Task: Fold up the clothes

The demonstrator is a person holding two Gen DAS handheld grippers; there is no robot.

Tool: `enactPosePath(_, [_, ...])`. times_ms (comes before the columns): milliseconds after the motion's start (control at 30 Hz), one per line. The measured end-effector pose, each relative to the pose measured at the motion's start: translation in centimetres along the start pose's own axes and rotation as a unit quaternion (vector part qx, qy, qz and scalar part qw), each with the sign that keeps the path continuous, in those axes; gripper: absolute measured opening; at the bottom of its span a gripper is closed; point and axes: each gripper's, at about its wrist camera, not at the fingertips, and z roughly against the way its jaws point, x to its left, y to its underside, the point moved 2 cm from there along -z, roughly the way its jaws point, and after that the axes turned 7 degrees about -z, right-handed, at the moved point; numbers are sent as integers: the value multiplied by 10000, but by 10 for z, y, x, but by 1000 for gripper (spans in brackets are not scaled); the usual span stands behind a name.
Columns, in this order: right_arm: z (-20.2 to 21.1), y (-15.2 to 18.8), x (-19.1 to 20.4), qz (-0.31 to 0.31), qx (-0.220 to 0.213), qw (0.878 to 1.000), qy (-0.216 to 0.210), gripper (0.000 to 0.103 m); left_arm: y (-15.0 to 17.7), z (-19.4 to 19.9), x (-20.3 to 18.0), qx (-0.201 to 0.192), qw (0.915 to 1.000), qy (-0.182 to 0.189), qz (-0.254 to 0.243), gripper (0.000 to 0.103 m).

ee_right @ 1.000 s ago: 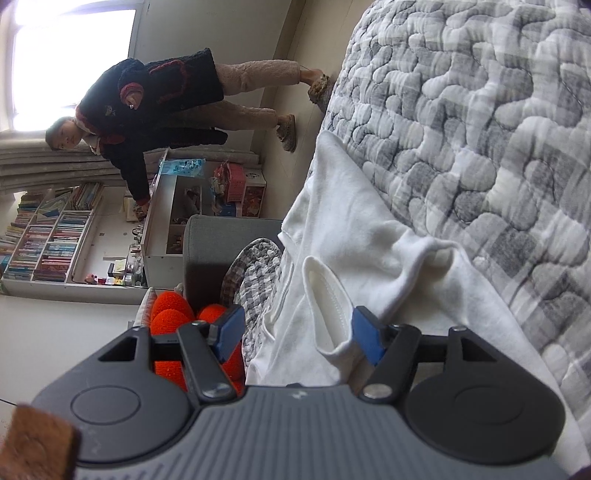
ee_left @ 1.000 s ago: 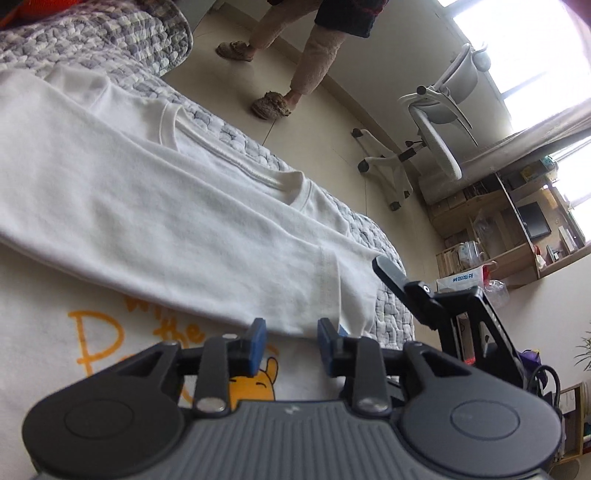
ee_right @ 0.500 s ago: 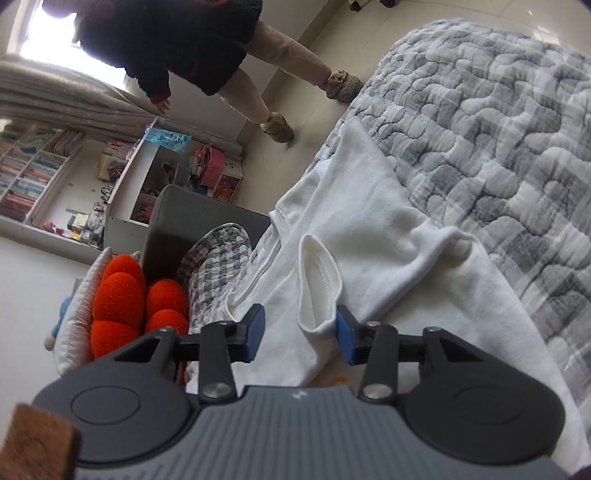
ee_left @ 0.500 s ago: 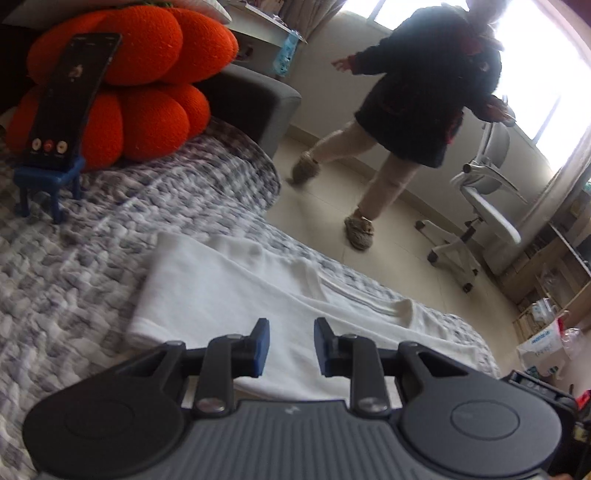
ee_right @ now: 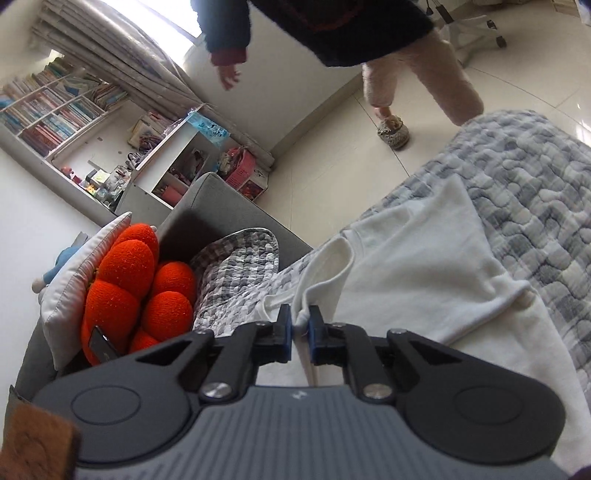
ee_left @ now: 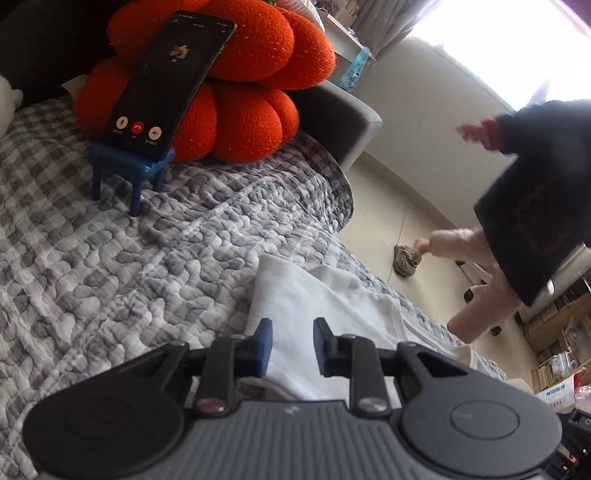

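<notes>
White garment point(ee_right: 417, 258) lies spread on a grey-and-white quilted cover point(ee_right: 535, 192), running toward the cover's edge by the floor; same garment point(ee_left: 317, 306) shows in the left wrist view with its folded corner on the quilt

Right gripper point(ee_right: 300, 326): jaws closing, nearly together, blue pads pinching a bunched fold of the white cloth at the sleeve cuff point(ee_right: 332, 254), which stands up from the pinch

Left gripper point(ee_left: 291, 339): jaws closing but apart, a clear gap between the blue pads; it hangs over the garment's near corner, nothing pinched

Behind on the quilt: orange knitted cushion point(ee_left: 240, 81), a phone point(ee_left: 166, 81) leaning on it, propped on a small blue stand point(ee_left: 129, 170). Grey sofa arm point(ee_left: 343, 122) just past the cushion

A person in a dark top point(ee_right: 332, 26) and pale trousers, in slippers, stands on the tiled floor beyond the cover's edge. Bookshelves point(ee_right: 55, 110) against the far wall
</notes>
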Motion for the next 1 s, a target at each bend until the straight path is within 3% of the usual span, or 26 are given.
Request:
enactPosePath(367, [-2, -25, 77, 790, -184, 9965, -202, 11, -9, -4, 32, 65, 9969, 232, 750, 20])
enactPosePath(633, [-9, -39, 138, 1234, -346, 9908, -426, 11, -10, -8, 30, 148, 9959, 559, 699, 21])
enactPosePath(800, [-1, -50, 156, 1355, -528, 9879, -547, 11, -9, -6, 25, 58, 9950, 746, 662, 50])
enactPosePath(867, [3, -54, 156, 1393, -614, 9869, -533, 11, -8, -5, 23, -5, 9944, 818, 677, 57])
enactPosePath(1000, [15, -63, 142, 1378, -775, 9865, -423, 11, -9, -4, 20, -246, 9907, 1128, 720, 58])
